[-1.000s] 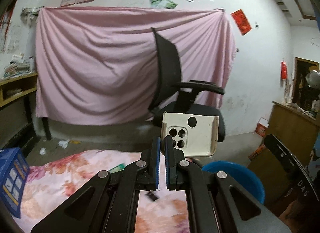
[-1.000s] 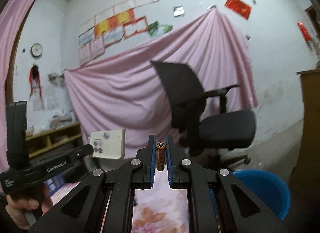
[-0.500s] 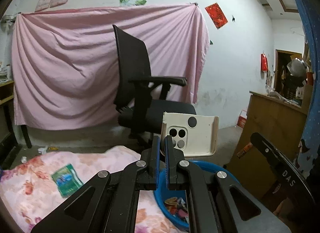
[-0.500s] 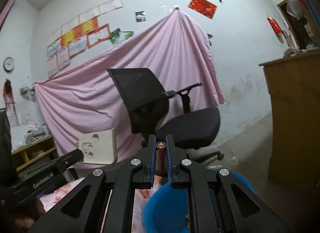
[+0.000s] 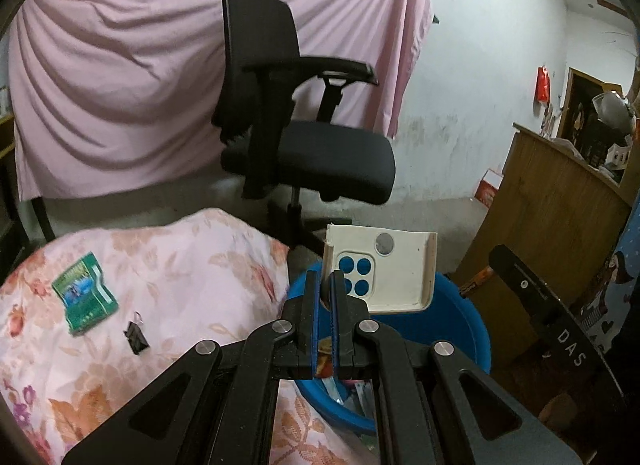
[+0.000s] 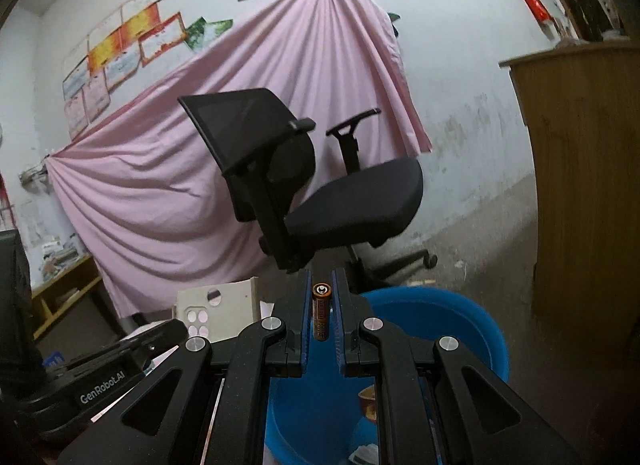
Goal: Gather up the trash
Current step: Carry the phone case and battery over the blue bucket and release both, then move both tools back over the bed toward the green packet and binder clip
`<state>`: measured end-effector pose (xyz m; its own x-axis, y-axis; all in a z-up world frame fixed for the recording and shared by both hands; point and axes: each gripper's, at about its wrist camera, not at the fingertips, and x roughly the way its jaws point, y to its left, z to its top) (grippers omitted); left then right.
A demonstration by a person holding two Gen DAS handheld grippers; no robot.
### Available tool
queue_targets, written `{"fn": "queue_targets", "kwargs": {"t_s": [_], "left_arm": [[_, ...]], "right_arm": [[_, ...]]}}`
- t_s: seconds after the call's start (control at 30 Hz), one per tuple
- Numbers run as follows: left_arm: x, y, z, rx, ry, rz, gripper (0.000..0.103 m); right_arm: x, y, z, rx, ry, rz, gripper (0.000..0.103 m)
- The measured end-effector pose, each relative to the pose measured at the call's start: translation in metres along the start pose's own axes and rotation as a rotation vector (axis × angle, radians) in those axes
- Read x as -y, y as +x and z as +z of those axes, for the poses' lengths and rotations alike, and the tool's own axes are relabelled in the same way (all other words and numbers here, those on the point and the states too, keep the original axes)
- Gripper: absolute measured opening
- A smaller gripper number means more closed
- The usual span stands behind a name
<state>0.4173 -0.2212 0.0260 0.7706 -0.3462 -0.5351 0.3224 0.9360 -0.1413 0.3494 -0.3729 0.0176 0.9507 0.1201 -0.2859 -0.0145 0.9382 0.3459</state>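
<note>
Left wrist view: the left gripper [image 5: 325, 285] has its fingers clenched on the lower left corner of a cream phone case [image 5: 384, 269], which stands upright with its camera holes facing the lens. The case hangs above the near rim of a round blue basin [image 5: 468, 329] on the floor; scraps of trash show inside the basin, under the fingers. To the left, a surface covered in floral cloth [image 5: 168, 265] ends in a rounded edge just beside the basin. On the cloth lie a green wrapper [image 5: 84, 297] and, near it, a small black binder clip [image 5: 136, 335], both well apart from the fingers. Beyond the basin stands a black office chair [image 5: 304, 133], with bare floor between the two. A wooden cabinet [image 5: 548, 217] stands close to the basin's right side. The right gripper's black body [image 5: 560, 333] crosses the lower right.

Right wrist view: the right gripper [image 6: 322, 285] grips a battery [image 6: 321, 311] between its fingers, the battery's tip pointing away from the lens. It is held above the blue basin [image 6: 452, 325], over the basin's left half. The left gripper [image 6: 120, 361] and the phone case [image 6: 218, 311] are at lower left, just beside the basin's edge. The wooden cabinet [image 6: 580, 185] fills the right side; open floor lies between it and the chair [image 6: 320, 185].
</note>
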Motion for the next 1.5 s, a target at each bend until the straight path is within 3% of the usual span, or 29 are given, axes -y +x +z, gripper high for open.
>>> {"fn": "queue_targets", "kwargs": {"t_s": [0.27,0.5,0.57,0.9,0.93,0.97,1.07,1.1,1.17,1.5], "left_arm": [[-0.006,0.012,-0.005,-0.069,-0.008,-0.006,0.008],[-0.020,0.005,-0.006,-0.049,-0.045,-0.005,0.024],[-0.024,0.001,-0.005,-0.030,-0.050,-0.002,0.026],[-0.055,-0.046,0.004,0.132,-0.093,0.050,0.054],[-0.058,-0.050,0.005,0.146,-0.095,0.056,0.057],[-0.061,-0.056,0.005,0.164,-0.096,0.065,0.062],[-0.071,-0.070,0.007,0.227,-0.098,0.104,0.094],[-0.075,-0.079,0.005,0.265,-0.107,0.124,0.100],[-0.083,-0.090,0.003,0.316,-0.127,0.136,0.101],[-0.128,-0.131,-0.004,0.439,-0.153,0.226,0.101]], "right_arm": [[0.001,0.011,-0.008,-0.054,-0.002,0.014,0.009],[-0.002,0.015,-0.009,-0.066,-0.007,0.000,0.013],[-0.003,0.014,-0.008,-0.059,-0.014,-0.006,0.029],[-0.019,-0.006,0.007,0.044,-0.035,-0.009,0.055],[-0.021,-0.008,0.008,0.055,-0.036,-0.011,0.062],[-0.024,-0.010,0.010,0.070,-0.035,-0.015,0.076],[-0.031,-0.016,0.013,0.115,-0.032,-0.017,0.086],[-0.034,-0.017,0.014,0.126,-0.036,-0.015,0.088],[-0.042,-0.019,0.015,0.151,-0.041,-0.010,0.103],[-0.084,-0.035,0.013,0.288,-0.117,0.060,0.103]]}}
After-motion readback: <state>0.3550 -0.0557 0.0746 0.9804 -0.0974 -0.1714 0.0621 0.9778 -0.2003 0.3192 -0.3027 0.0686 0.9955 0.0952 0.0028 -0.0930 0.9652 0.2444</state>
